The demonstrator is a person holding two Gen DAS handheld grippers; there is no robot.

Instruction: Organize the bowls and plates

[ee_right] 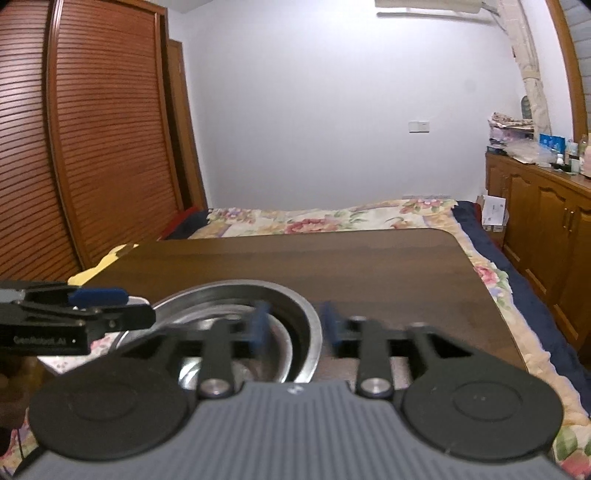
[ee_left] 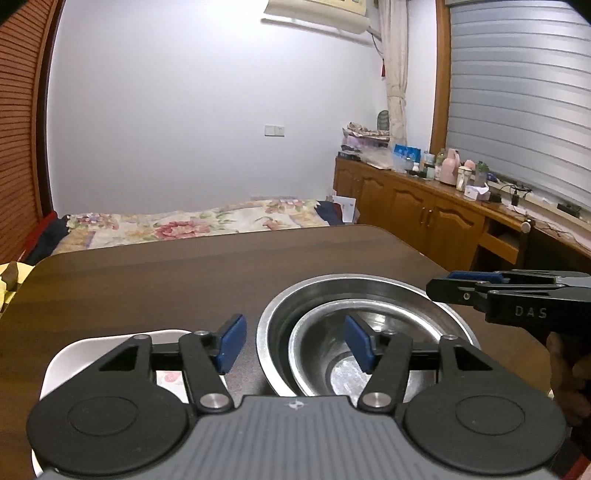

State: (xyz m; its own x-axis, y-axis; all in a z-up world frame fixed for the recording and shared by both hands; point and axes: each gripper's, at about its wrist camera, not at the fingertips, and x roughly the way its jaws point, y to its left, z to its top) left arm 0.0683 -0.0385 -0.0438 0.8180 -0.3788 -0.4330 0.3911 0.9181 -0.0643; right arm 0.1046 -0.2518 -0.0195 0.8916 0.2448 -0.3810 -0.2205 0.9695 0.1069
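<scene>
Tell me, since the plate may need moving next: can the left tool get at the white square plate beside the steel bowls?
Probably yes. The left tool stands open and empty, the white square plate lies just below its left finger, uncovered, beside the nested steel bowls.

Dark wood table (ee_left: 155, 273), bed with floral quilt (ee_left: 192, 223) right behind its far edge. Louvered wooden wardrobe doors (ee_right: 110, 147) on the left wall. Wooden cabinets (ee_left: 413, 206) along the right wall, top cluttered with bottles and jars (ee_left: 448, 168). Grey window blind (ee_left: 517, 99) above, tied curtain (ee_left: 395, 74) beside it, air conditioner (ee_left: 317, 18) top center, wall switch (ee_left: 274, 130).
</scene>
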